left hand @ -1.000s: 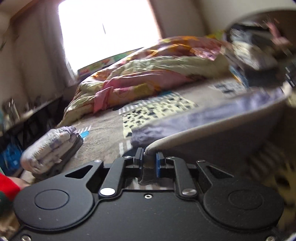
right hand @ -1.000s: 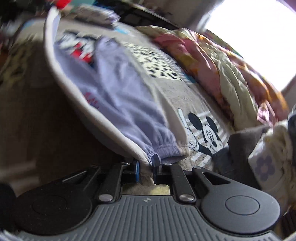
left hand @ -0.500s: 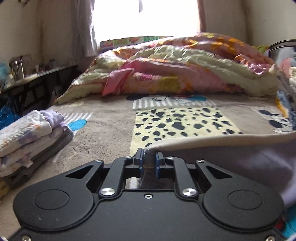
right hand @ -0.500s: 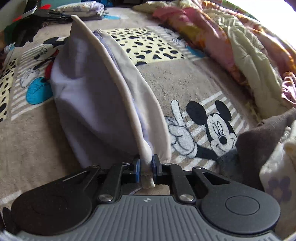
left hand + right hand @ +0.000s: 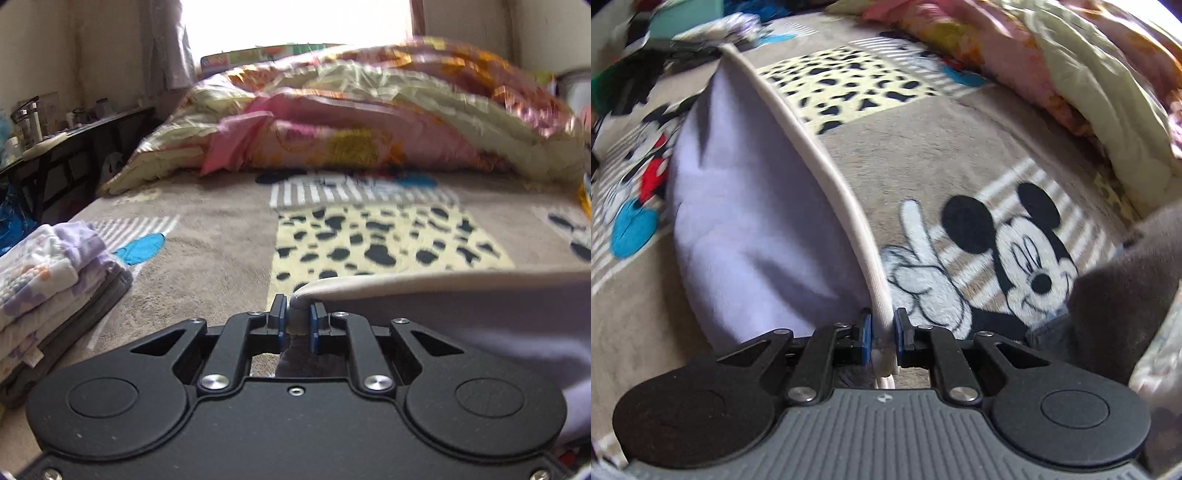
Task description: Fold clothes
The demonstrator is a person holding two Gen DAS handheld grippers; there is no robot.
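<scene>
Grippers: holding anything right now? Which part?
Both hold the same lavender garment by its cream ribbed band. The left gripper pinches one end of the band, the right gripper the other, and the band is stretched between them above the bed.

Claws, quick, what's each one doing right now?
Left claw: shut on the garment's cream hem.
Right claw: shut on the same hem.

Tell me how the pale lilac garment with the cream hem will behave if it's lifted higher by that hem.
Probably floppy: the pale lilac garment sags in soft folds below the cream hem, which runs taut between the left gripper and the right gripper. It looks light, since the thin fabric hangs loosely. Likely not slippery: the ribbed hem sits firmly between both pairs of pads.
</scene>
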